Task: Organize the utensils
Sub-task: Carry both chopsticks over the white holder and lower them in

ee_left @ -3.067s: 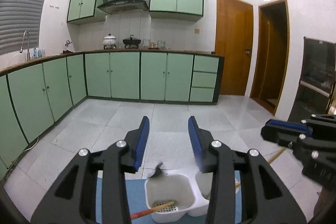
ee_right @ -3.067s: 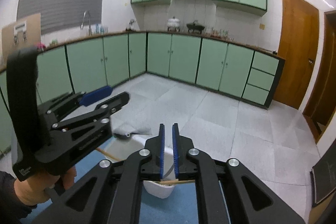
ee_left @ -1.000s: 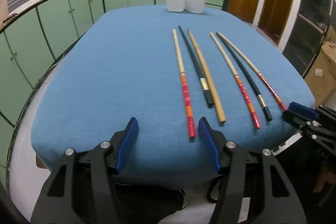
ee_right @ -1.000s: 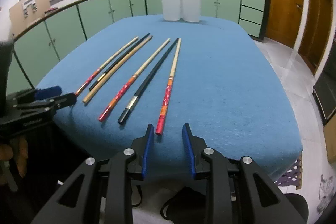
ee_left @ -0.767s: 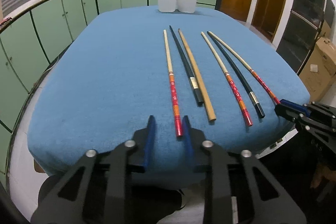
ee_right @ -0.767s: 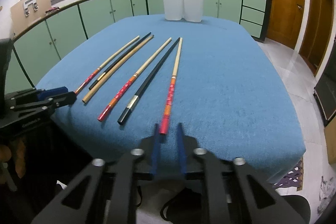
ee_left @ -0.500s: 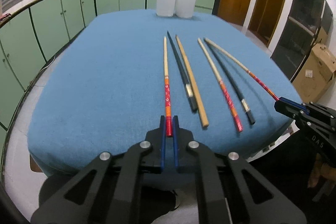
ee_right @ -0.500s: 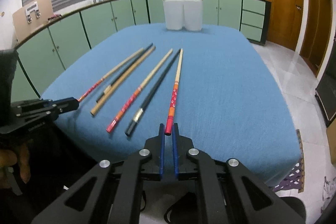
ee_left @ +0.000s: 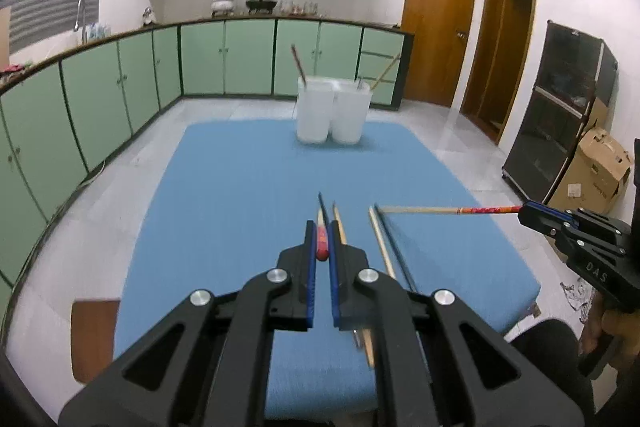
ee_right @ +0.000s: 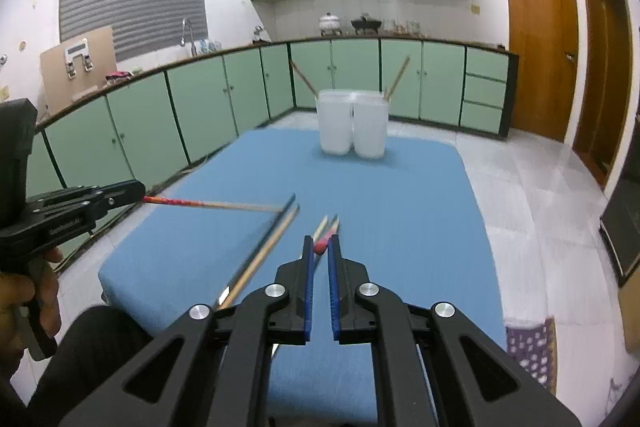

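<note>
Both chopsticks (ee_left: 321, 245) lifted off table, clamped in hand-held gripper (ee_left: 321, 247) tips.

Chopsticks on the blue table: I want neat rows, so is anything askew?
The four chopsticks on the blue table lie roughly parallel. Only the two red-ended chopsticks differ: left gripper and right gripper each hold one off the cloth.

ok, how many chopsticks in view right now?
8. One chopstick in the right gripper, one in the left gripper, four lying on the blue table, two standing in the white holder. None looks hidden.
</note>
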Demonstrator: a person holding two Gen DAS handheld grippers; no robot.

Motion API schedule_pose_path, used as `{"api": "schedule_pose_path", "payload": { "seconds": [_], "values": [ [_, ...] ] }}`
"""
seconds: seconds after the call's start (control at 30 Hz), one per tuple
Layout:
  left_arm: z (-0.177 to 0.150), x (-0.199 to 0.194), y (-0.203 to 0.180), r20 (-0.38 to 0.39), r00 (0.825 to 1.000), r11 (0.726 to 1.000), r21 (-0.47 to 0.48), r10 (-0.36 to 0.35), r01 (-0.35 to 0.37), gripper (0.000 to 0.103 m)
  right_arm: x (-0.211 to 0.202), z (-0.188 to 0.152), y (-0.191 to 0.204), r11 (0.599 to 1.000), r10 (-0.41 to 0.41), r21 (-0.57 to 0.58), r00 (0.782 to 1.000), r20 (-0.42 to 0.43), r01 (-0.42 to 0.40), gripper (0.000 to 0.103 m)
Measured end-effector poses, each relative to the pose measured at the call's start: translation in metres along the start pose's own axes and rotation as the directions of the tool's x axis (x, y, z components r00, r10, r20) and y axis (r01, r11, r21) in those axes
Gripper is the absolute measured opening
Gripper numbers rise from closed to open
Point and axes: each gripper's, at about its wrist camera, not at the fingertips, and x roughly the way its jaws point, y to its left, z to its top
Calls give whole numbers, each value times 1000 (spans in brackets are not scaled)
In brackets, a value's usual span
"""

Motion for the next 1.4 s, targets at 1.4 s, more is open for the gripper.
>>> {"api": "schedule_pose_path", "payload": {
  "seconds": [1.4],
  "values": [
    [299,101,-7,154,985,993,106,-72,56,5,120,319,-59,996,56,-69,998,-36,-58,6]
  ]
}}
